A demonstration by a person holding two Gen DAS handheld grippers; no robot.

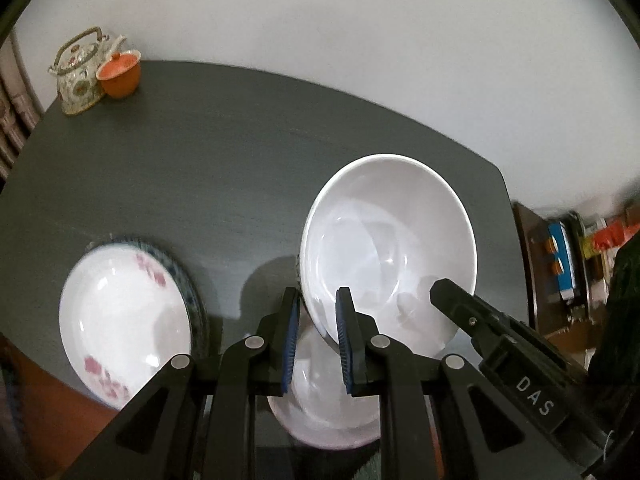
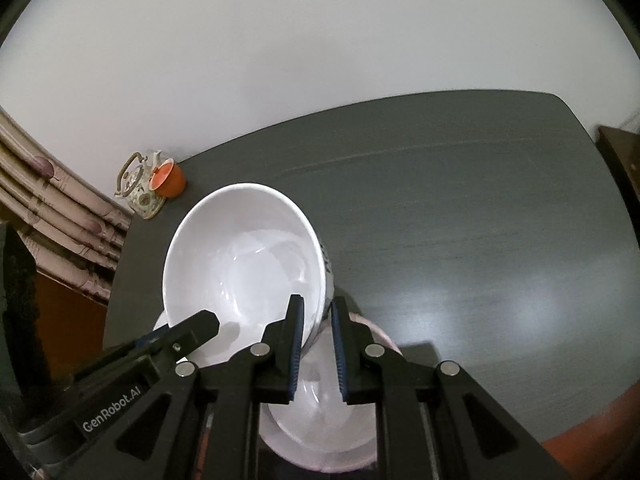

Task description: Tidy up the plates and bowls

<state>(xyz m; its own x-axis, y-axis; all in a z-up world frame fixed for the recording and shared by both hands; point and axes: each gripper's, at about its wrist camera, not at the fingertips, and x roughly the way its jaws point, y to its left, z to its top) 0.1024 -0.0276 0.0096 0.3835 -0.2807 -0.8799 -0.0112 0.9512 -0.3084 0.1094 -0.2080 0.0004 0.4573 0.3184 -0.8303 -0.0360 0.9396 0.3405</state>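
Observation:
A large white bowl (image 1: 384,240) is held tilted above the dark table. My left gripper (image 1: 318,332) is shut on its left rim. My right gripper (image 2: 318,336) is shut on its right rim, and shows in the left wrist view (image 1: 456,300) reaching into the bowl. The same bowl fills the right wrist view (image 2: 240,264). Below it, near the table's front edge, sits another white bowl (image 1: 320,408), also seen in the right wrist view (image 2: 320,420). A white plate with pink flowers (image 1: 124,320) lies on a blue-patterned plate at the left.
A floral teapot (image 1: 80,72) and an orange lidded cup (image 1: 120,74) stand at the table's far left corner. A wall runs behind the grey table (image 1: 240,160). A wooden shelf with clutter (image 1: 560,264) stands off the right edge.

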